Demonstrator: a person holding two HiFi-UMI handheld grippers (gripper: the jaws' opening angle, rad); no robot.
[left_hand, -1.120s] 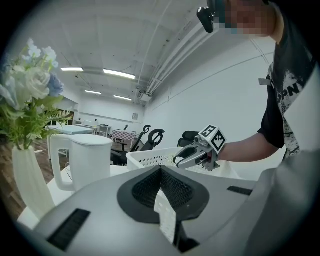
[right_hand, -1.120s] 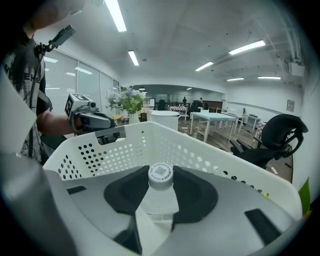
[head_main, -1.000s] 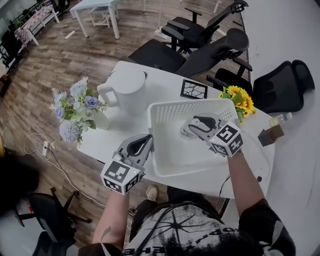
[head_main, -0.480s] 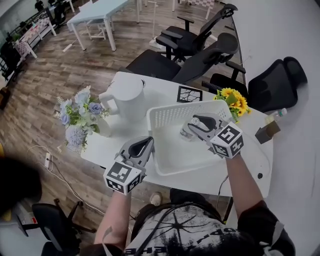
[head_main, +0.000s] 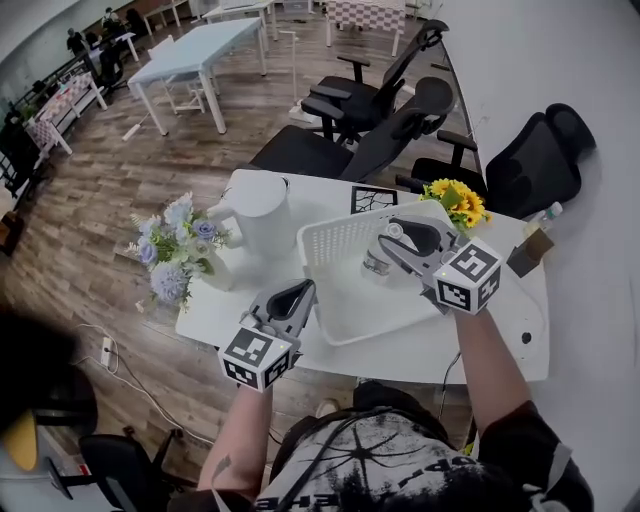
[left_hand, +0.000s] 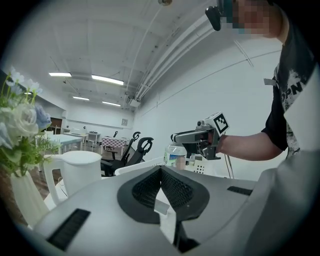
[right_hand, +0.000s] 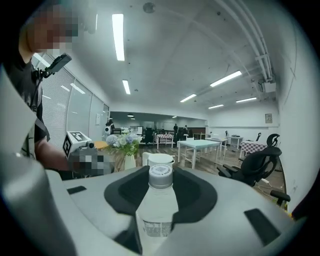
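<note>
bottle (right_hand: 159, 202): clear plastic, pale grey screw cap with a printed code on top, a paper label low on the body. it is standing upright between the jaws of the right gripper (head_main: 392, 240), which are clamping its shoulders from both sides. the cap is poking out above the dark pads.

position: the bottle is hanging over the far right part of the basket (head_main: 335, 228). in the left gripper view it is showing higher than the basket's rim. its base is hiding behind the other gripper's body there.

left gripper (head_main: 300, 292): jaws pressing together, tips meeting in a closed v. a thin white strip is showing along the seam, and i cannot tell whether it is part of the gripper. this gripper is hovering just beside the basket's left wall, over the near left part of the table (head_main: 500, 315).

containers:
- basket: white, perforated walls, pale floor showing below the bottle.
- jug (head_main: 262, 210): white, lid sitting on, handle pointing left, standing just left of the basket.
- vase (head_main: 215, 272): white, holding blue and white flowers (head_main: 178, 240), standing at the table's left edge.
- yellow flowers (head_main: 455, 195): standing just beyond the basket's far right corner.

edges and room: the basket's near corner is lying close to the table's front edge. bare tabletop is opening to the right of the basket. a black-and-white marker card (head_main: 373, 199) is lying behind the basket. office chairs (head_main: 375, 105) are crowding the far edge.
</note>
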